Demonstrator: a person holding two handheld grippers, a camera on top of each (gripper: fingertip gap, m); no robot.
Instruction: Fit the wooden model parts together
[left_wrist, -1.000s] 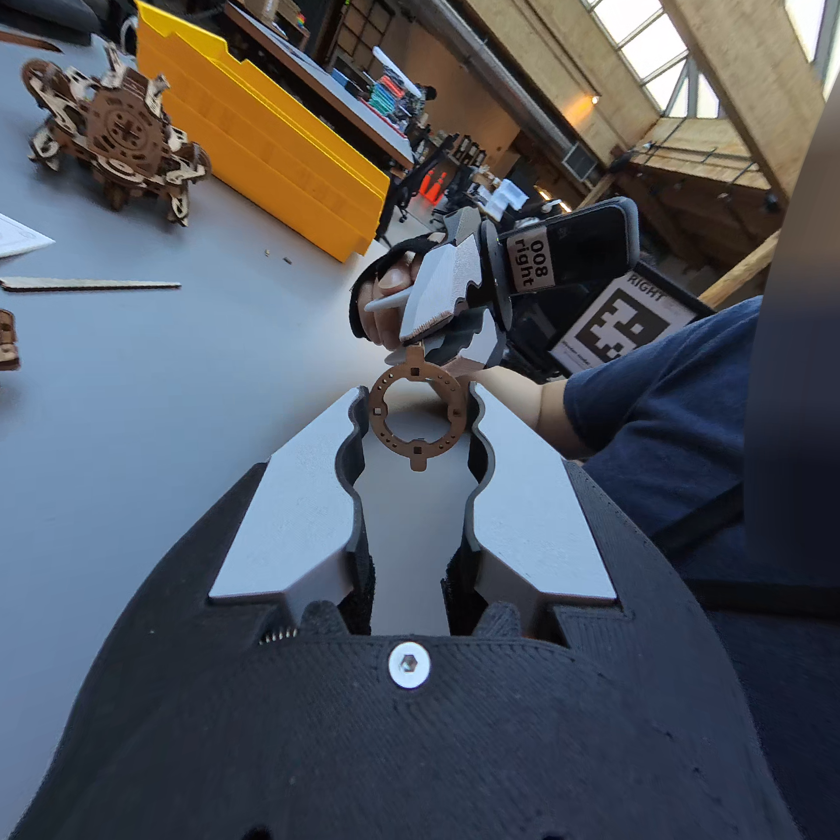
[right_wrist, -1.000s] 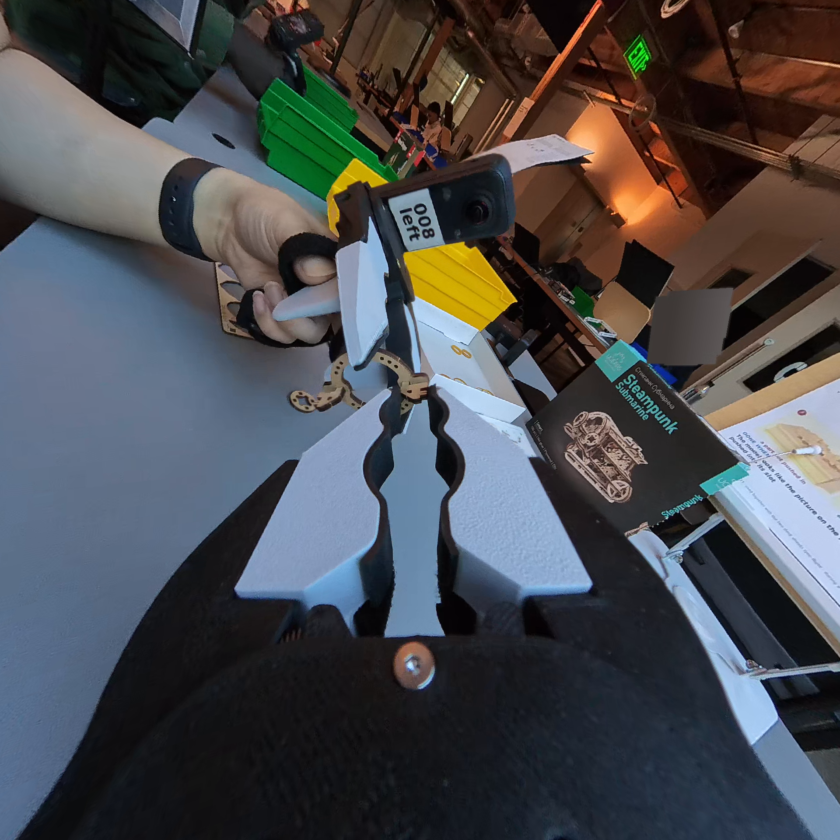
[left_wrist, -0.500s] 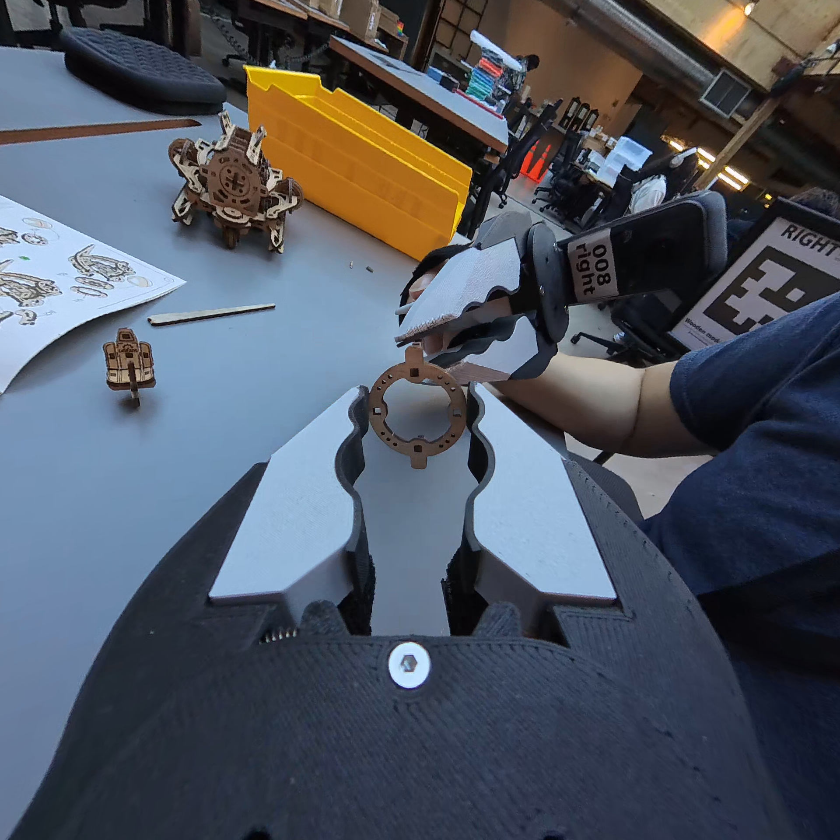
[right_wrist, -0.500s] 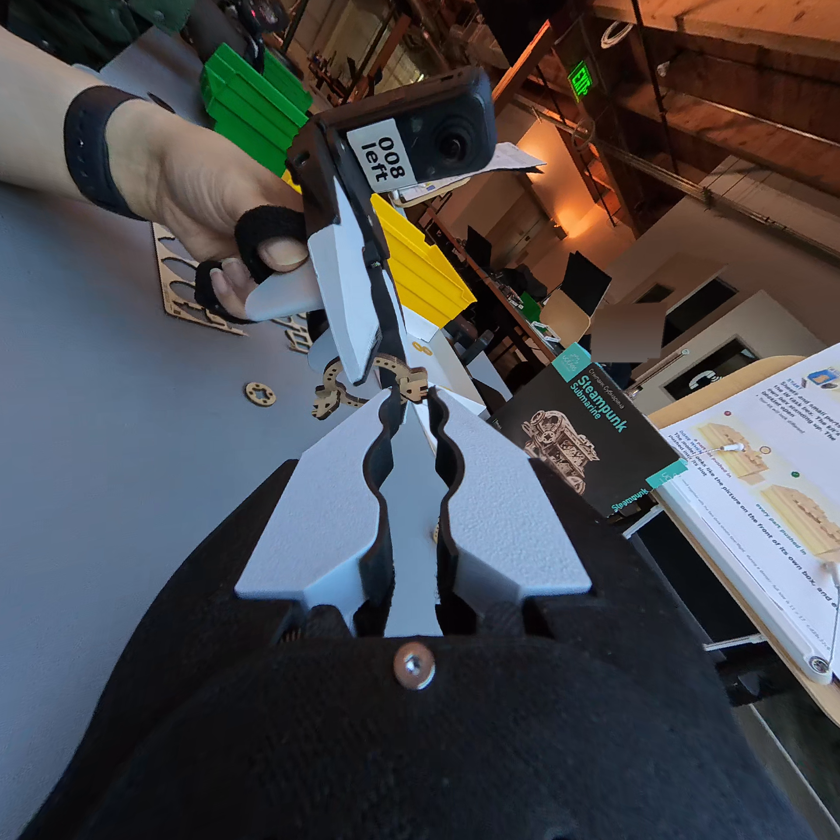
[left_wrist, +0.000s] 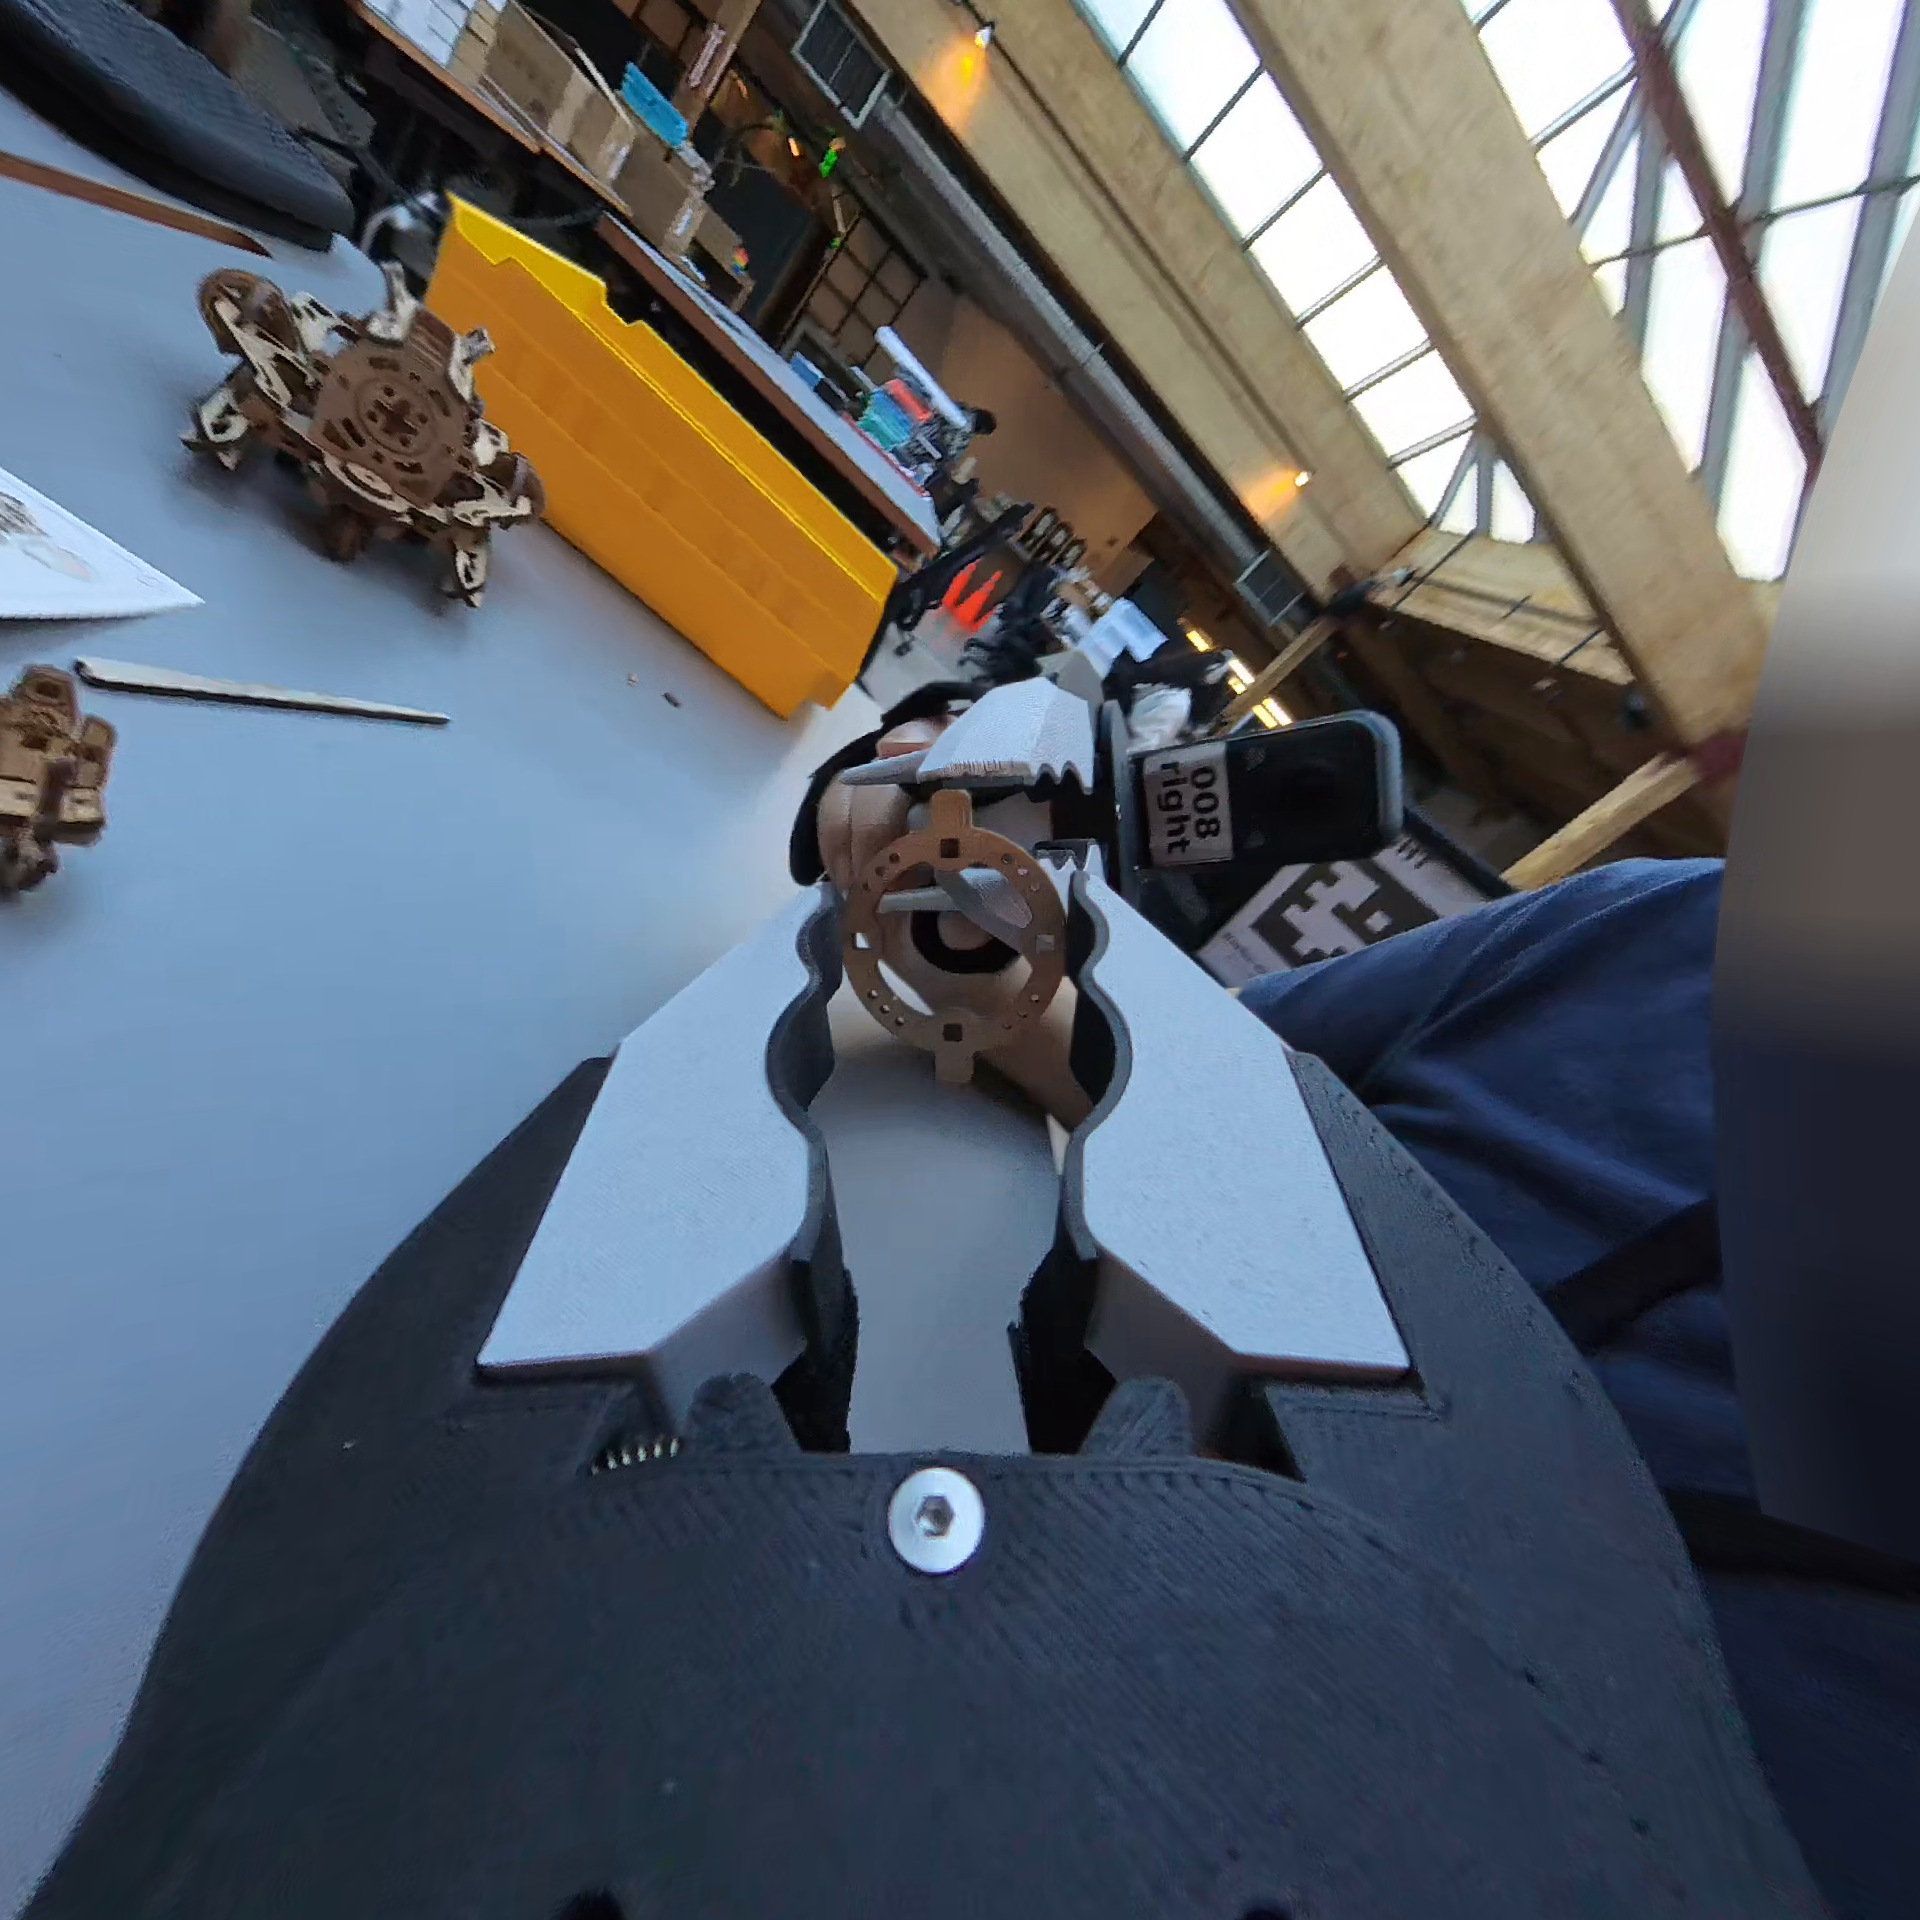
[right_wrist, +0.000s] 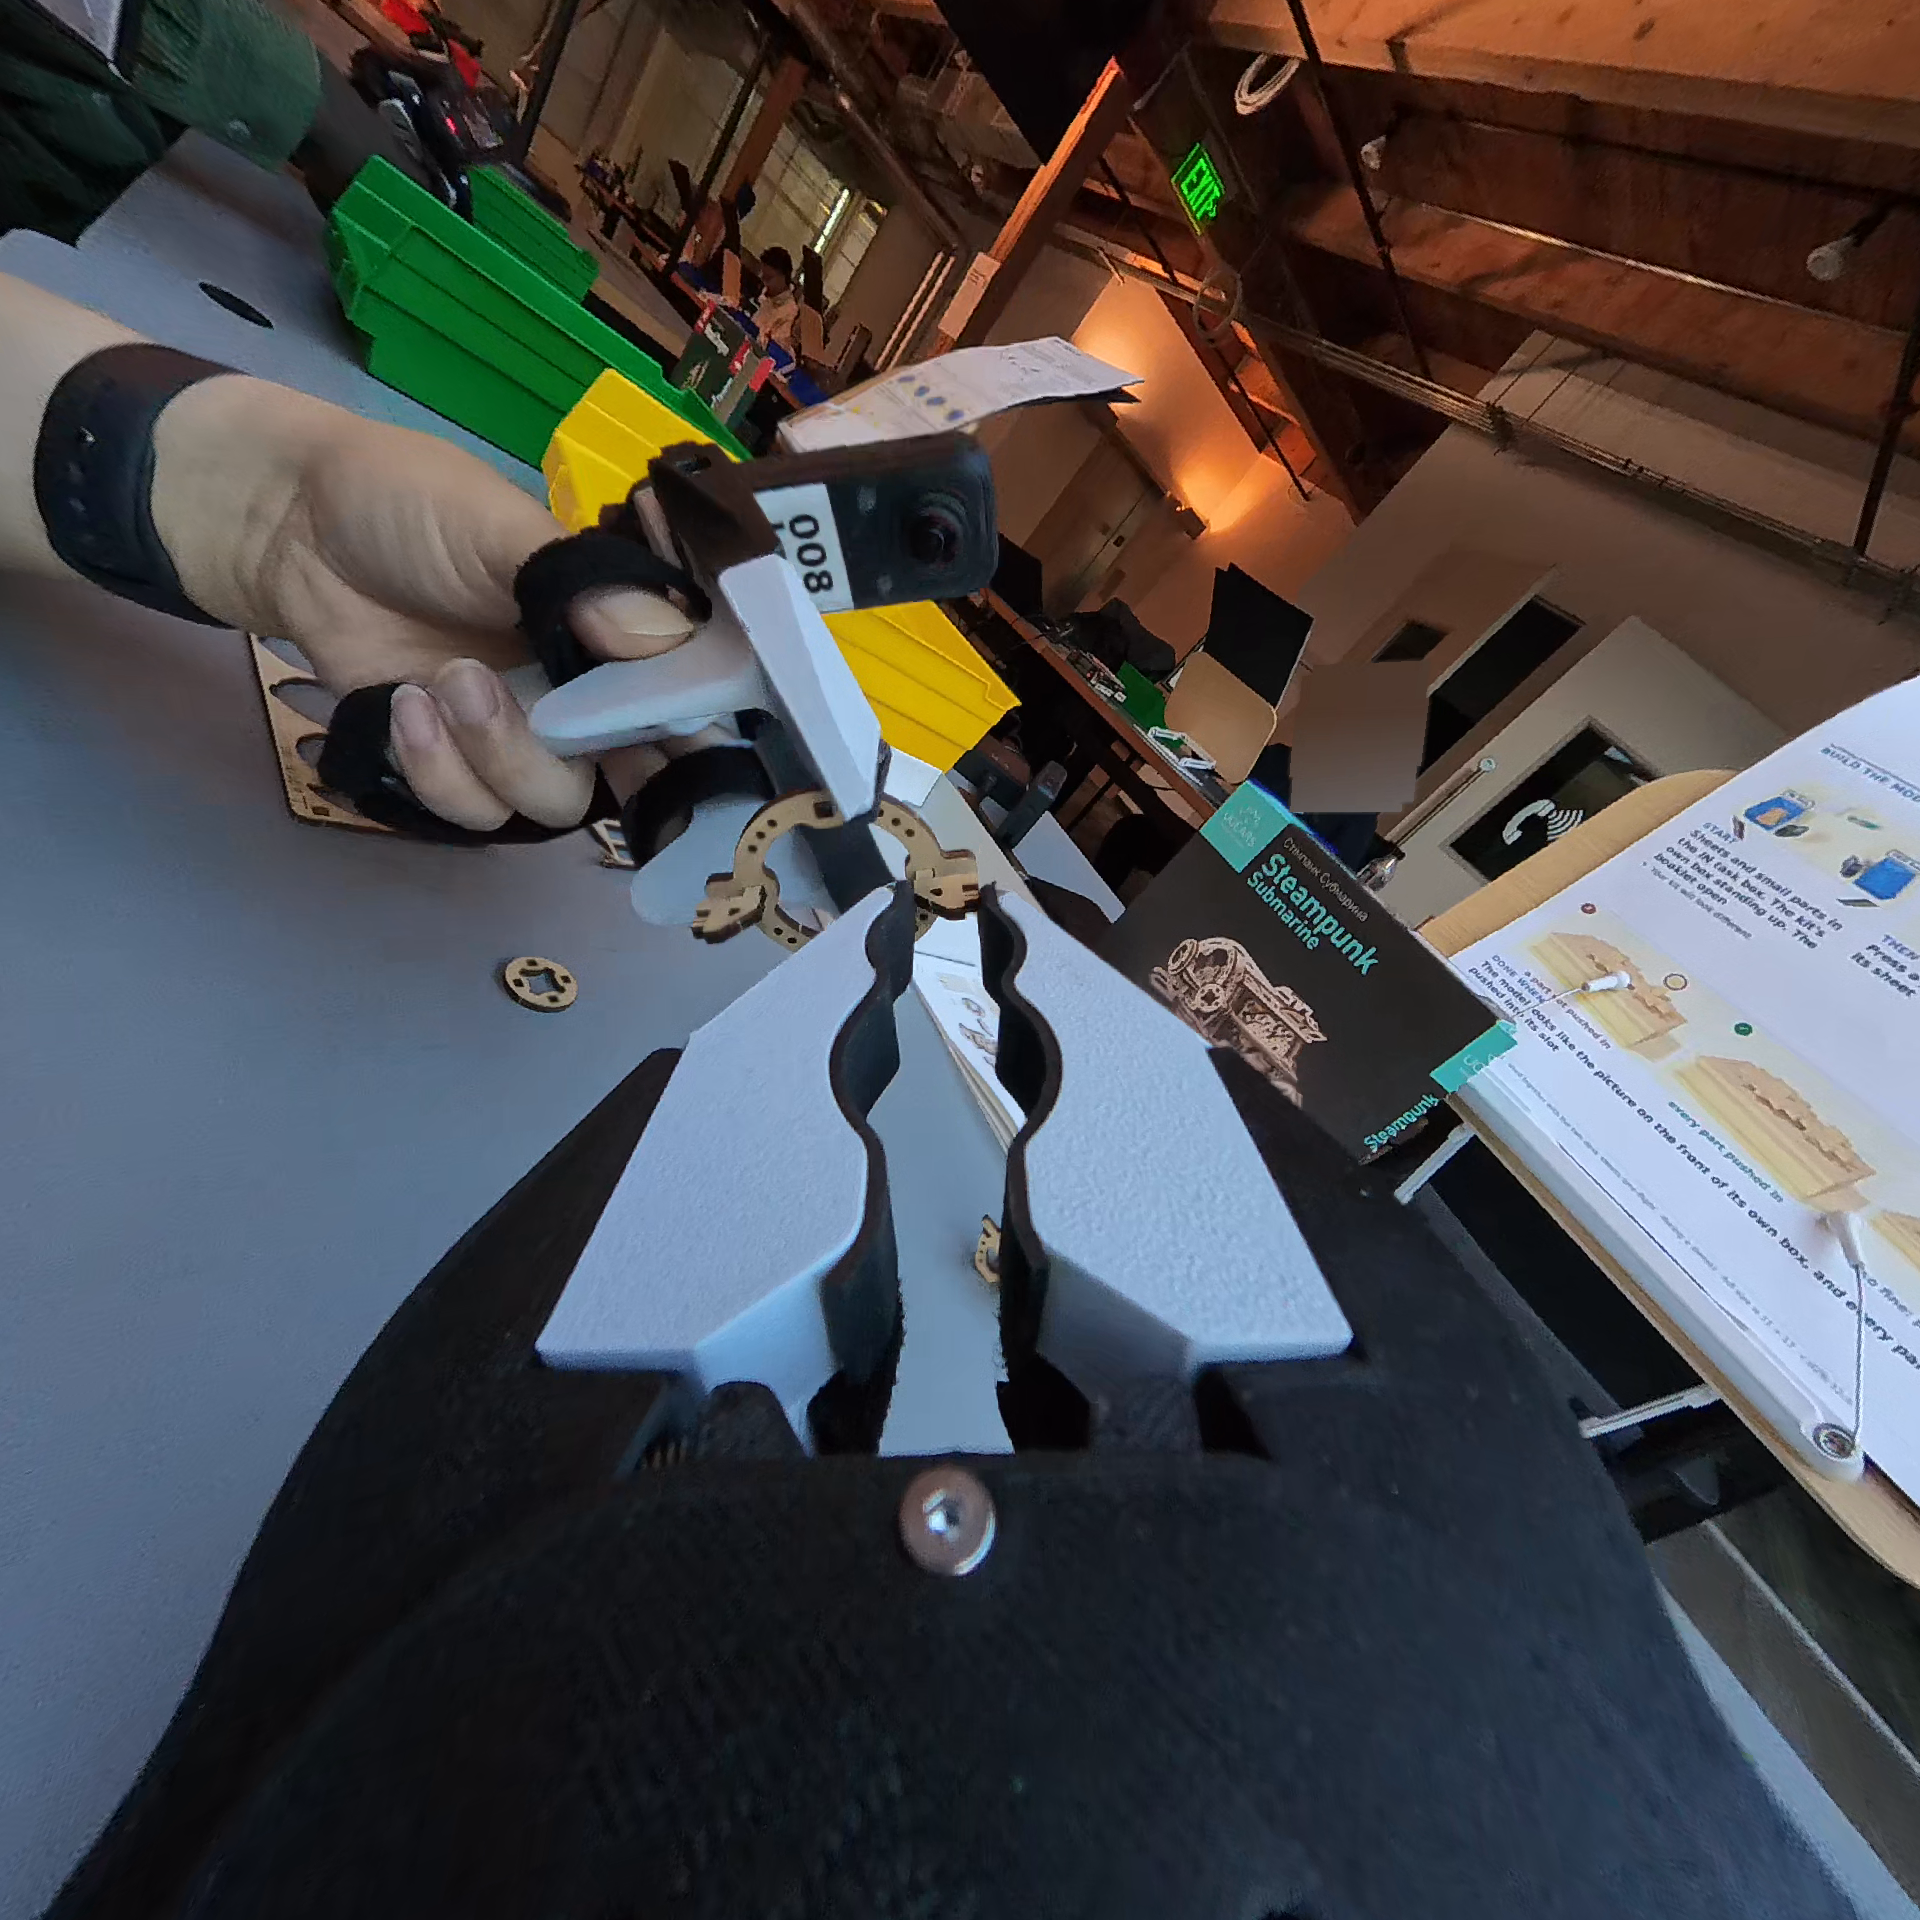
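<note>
While we hold both tools up over the grey surface (left_wrist: 312, 1039), the left tongs (left_wrist: 951, 914) pinch a wooden ring part (left_wrist: 951, 951) by its two sides, tips closed onto its rim. Ring is flat-on to the left wrist view, with small holes around the band and a tab at top and bottom.

Right tongs (right_wrist: 940, 899) sit with tips nearly together at one tab of the ring (right_wrist: 940, 883); the fingers overlap the tab edge, but we cannot tell if they actually clamp it or just touch. In the left wrist view the right tool (left_wrist: 1039, 758) sits right behind the ring, upper finger at the top tab, so contact reads the same there: close, not confirmable.

Left hand (right_wrist: 343, 582) wraps the left tool's handle, black wristband on the arm.

Other stuff on the surface:
- assembled wooden model (left_wrist: 364, 426), far left, beside a yellow bin (left_wrist: 665, 499)
- thin wooden stick (left_wrist: 249, 691) and a smaller wooden subassembly (left_wrist: 47, 769), near the left edge
- small loose wooden washer (right_wrist: 540, 982), lying flat below the left hand
- cut-out wooden sheet (right_wrist: 301, 748), behind that hand
- green bins (right_wrist: 457, 301), far side
- dark kit box (right_wrist: 1299, 987) standing to the right, next to an open instruction booklet (right_wrist: 1714, 987)
</note>
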